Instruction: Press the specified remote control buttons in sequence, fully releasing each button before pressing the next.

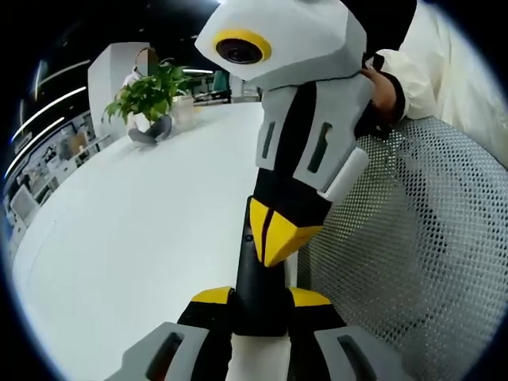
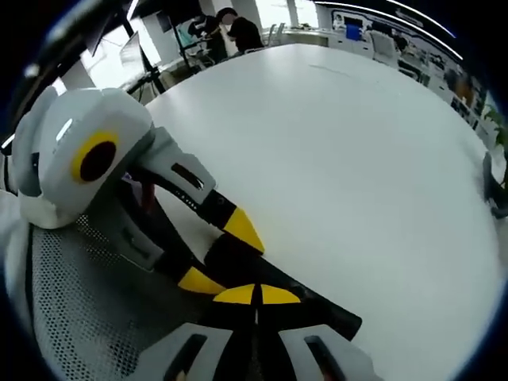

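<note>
Pinching black remote (image 1: 255,290), left gripper (image 1: 260,302) over white table (image 1: 143,238); right gripper (image 2: 255,295), jaws together, tips on remote.

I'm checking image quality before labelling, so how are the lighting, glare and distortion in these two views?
Left gripper view: even, bright light; the white table is nearly washed out, and fisheye bends its edge; the potted plant is small but sharp. Right gripper view: the table glares pale, ceiling lights streak at the top, and the close left gripper looks swollen.
</note>
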`<state>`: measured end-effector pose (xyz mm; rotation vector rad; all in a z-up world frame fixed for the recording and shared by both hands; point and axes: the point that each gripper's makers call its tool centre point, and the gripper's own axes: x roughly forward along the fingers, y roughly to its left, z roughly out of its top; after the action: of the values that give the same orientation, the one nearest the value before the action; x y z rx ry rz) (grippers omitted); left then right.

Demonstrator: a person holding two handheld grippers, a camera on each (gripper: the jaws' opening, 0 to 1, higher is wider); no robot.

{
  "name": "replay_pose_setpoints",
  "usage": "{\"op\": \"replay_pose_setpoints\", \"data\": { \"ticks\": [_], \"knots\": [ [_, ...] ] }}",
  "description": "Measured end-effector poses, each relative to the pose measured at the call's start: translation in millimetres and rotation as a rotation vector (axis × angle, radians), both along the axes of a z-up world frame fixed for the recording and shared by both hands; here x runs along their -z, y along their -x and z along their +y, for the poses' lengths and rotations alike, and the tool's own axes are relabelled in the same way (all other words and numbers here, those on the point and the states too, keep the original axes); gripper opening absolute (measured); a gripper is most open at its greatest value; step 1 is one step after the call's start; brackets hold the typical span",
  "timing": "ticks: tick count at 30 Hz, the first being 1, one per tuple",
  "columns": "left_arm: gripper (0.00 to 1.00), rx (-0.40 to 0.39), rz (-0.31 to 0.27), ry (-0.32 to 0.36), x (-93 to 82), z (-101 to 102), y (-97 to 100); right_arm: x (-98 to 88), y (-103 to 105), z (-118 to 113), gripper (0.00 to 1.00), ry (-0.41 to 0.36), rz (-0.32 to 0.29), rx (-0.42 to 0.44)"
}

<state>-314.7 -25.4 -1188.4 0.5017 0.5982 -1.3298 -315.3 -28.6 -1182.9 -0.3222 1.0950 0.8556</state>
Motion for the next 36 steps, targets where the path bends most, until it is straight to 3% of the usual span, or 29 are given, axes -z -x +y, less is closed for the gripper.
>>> {"op": "replay_pose_setpoints", "data": {
  "ticks": [24, 36],
  "knots": [
    [0.24, 0.037, -0.016, -0.012, 1.2, -0.6, 0.0, 0.3, -6.4, -0.8, 0.0, -0.024, 0.051, 0.073],
    [0.24, 0.04, -0.012, -0.015, 1.2, -0.7, 0.2, 1.2, -10.0, -2.2, 0.0, -0.034, 0.141, 0.239]
  ]
}}
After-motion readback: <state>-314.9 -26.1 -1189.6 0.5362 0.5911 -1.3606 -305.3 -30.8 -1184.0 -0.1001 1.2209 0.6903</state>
